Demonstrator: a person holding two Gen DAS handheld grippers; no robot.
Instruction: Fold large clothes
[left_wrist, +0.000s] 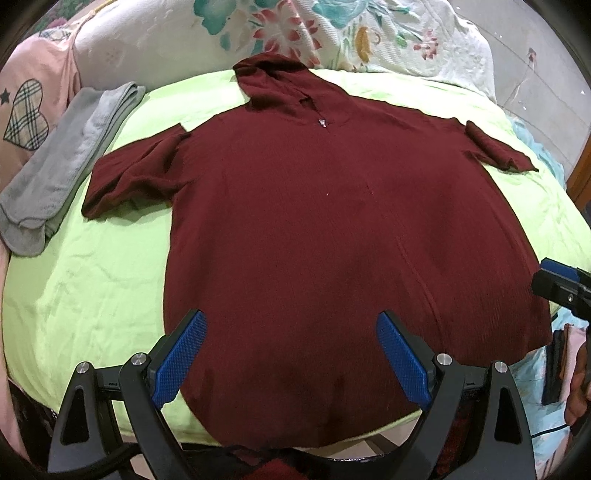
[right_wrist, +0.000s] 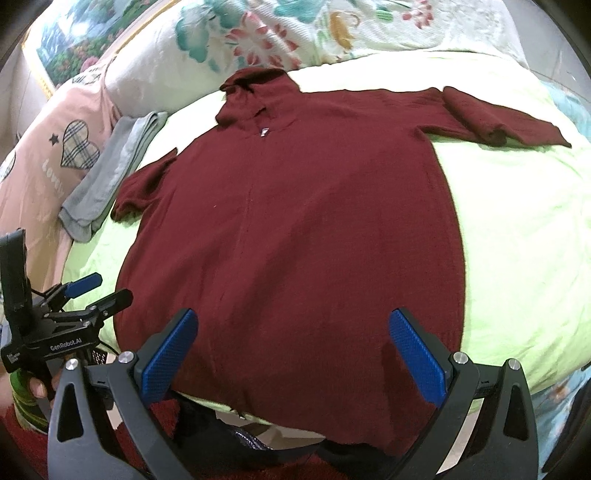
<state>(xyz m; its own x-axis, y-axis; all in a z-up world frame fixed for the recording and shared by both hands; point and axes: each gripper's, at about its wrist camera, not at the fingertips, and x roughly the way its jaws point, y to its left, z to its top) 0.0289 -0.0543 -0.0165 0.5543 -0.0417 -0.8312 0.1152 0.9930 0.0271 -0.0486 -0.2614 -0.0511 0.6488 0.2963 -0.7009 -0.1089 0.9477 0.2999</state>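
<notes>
**A:** Where does the maroon hooded sweater lie?

**B:** It lies spread flat, front up, on the light green sheet, hood toward the floral quilt at the far side. Both sleeves are bent back on themselves, one out to each side. The hem hangs over the near edge of the sheet.

**A:** And the left gripper?

**B:** Its jaws are spread wide and hold nothing; the blue pads sit over the lower part of the sweater, near the hem.

**A:** The right gripper?

**B:** Likewise parted and empty, above the hem on the sweater's other half. In the right wrist view the left gripper shows at the left edge, a fingertip of the person's hand on its handle.

**A:** Anything else on the bed?

**B:** A folded grey garment lies beside the sweater's left sleeve, apart from it, with a pink pillow bearing a plaid heart just beyond.
</notes>
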